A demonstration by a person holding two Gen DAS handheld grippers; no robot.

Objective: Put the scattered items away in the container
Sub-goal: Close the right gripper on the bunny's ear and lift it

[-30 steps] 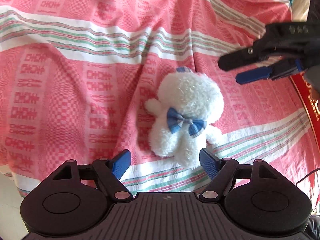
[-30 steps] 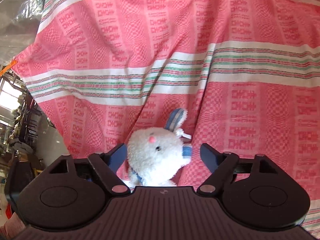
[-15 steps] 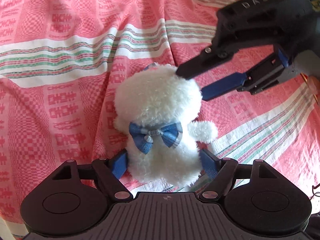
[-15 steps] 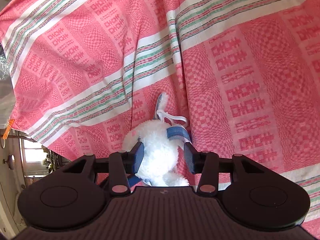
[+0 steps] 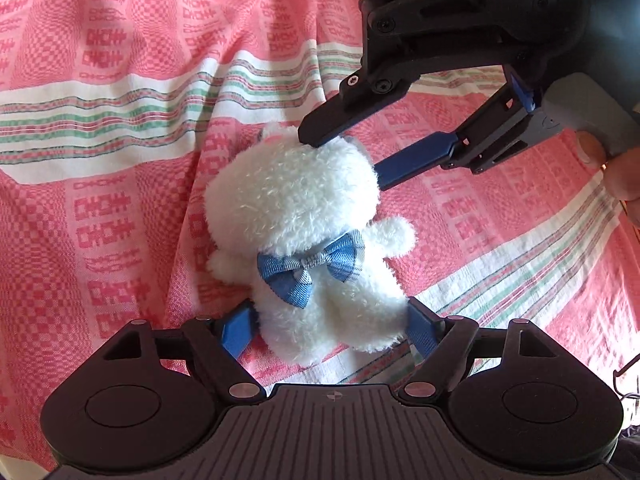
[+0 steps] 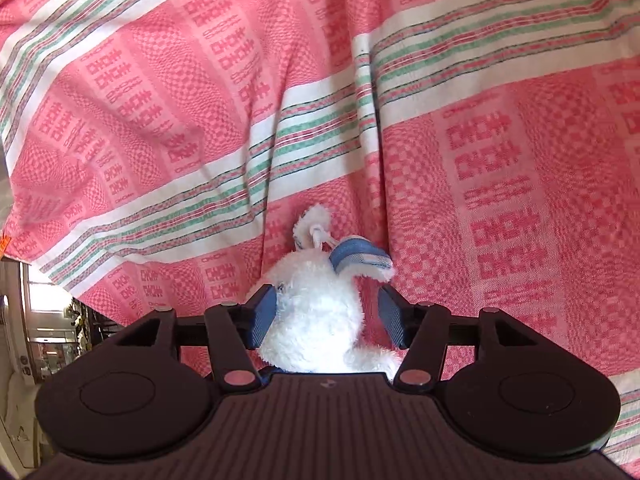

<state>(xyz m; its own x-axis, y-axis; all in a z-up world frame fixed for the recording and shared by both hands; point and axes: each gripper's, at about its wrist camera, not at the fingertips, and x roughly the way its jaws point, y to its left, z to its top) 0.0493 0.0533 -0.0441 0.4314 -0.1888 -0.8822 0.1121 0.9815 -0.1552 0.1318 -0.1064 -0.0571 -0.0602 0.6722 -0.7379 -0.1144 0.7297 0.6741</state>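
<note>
A pink patterned bedsheet with white and green stripes fills both views, creased under the white plush bunny, which lies on it, blue bow up. No container shows. The left gripper straddles the bunny's lower body, jaws wide apart, pads beside the fur. The right gripper brackets the head; its jaws have just been opening, with one pad against the fur and the other clear. Best to let one gripper close squarely on the body, avoiding the sheet
</note>
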